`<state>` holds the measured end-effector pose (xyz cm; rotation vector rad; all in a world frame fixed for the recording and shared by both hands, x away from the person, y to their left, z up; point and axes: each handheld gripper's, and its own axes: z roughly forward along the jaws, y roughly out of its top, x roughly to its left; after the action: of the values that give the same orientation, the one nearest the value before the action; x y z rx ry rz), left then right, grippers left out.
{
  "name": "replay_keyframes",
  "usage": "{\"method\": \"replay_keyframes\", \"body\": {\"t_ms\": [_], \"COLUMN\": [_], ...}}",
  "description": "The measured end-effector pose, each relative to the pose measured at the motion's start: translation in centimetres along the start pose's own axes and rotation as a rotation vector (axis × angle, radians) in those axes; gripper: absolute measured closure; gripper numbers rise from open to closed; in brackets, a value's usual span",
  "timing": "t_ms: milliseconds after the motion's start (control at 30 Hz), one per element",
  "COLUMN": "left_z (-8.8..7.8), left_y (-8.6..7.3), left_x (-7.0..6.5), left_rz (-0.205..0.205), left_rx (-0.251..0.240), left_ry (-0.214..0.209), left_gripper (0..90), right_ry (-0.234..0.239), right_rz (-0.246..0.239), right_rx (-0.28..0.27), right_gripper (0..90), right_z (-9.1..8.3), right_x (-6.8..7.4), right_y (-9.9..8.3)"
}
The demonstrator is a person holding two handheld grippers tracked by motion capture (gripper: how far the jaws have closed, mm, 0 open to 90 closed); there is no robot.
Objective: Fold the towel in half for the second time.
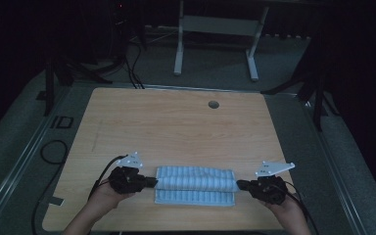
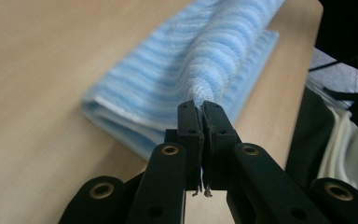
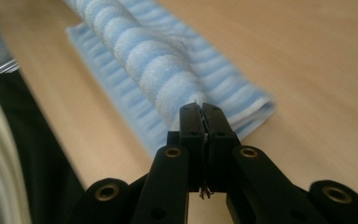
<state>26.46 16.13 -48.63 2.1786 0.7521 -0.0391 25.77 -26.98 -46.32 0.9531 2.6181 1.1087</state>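
Near the front edge of the wooden table (image 1: pixel 176 122), the left gripper (image 1: pixel 152 182) and right gripper (image 1: pixel 241 185) each clamp tight on opposite ends of the blue-and-white striped towel (image 1: pixel 196 185), its upper fold raised between them.

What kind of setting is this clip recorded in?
Probably a lab or recording workspace, not a home: a bare wooden desk with a cable hole, black stands at its sides, loose cables on grey carpet, and another desk's white legs behind.
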Motion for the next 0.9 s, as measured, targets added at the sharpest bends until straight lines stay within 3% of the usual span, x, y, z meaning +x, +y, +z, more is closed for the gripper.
{"method": "replay_keyframes", "body": {"t_ms": [133, 167, 200, 367, 567, 733, 900], "left_z": [0.2, 0.2, 0.0, 0.4, 3.2, 5.5, 7.6], "left_y": [-1.0, -1.1, -1.0, 0.0, 0.7, 1.2, 0.9], "left_x": [-0.3, -0.3, -0.3, -0.1, 0.4, 1.6, 2.6], "left_rz": [-0.009, -0.006, -0.012, 0.001, 0.043, 0.012, -0.001], "left_rx": [0.023, 0.048, 0.04, 0.042, 0.081, 0.089, 0.135], "left_ry": [-0.02, -0.017, -0.026, -0.012, 0.031, -0.008, 0.02], "left_gripper": [83.0, 83.0, 71.2, 64.2, 61.1, 61.1, 59.3], "right_ry": [0.026, 0.047, 0.03, 0.021, 0.021, 0.006, 0.013], "right_rz": [0.015, 0.022, 0.025, 0.033, 0.019, 0.009, -0.007], "right_rx": [0.01, 0.031, 0.014, -0.012, 0.04, 0.091, 0.131], "right_gripper": [87.1, 81.8, 75.9, 74.3, 71.8, 71.3, 67.3], "right_z": [-0.1, -0.1, -0.4, -0.4, 3.0, 6.1, 8.7], "right_x": [0.6, 0.8, 1.0, 0.4, -0.5, -1.4, -2.8], "right_y": [-1.1, -1.6, -1.8, -0.7, 0.3, 0.2, 0.0]}}
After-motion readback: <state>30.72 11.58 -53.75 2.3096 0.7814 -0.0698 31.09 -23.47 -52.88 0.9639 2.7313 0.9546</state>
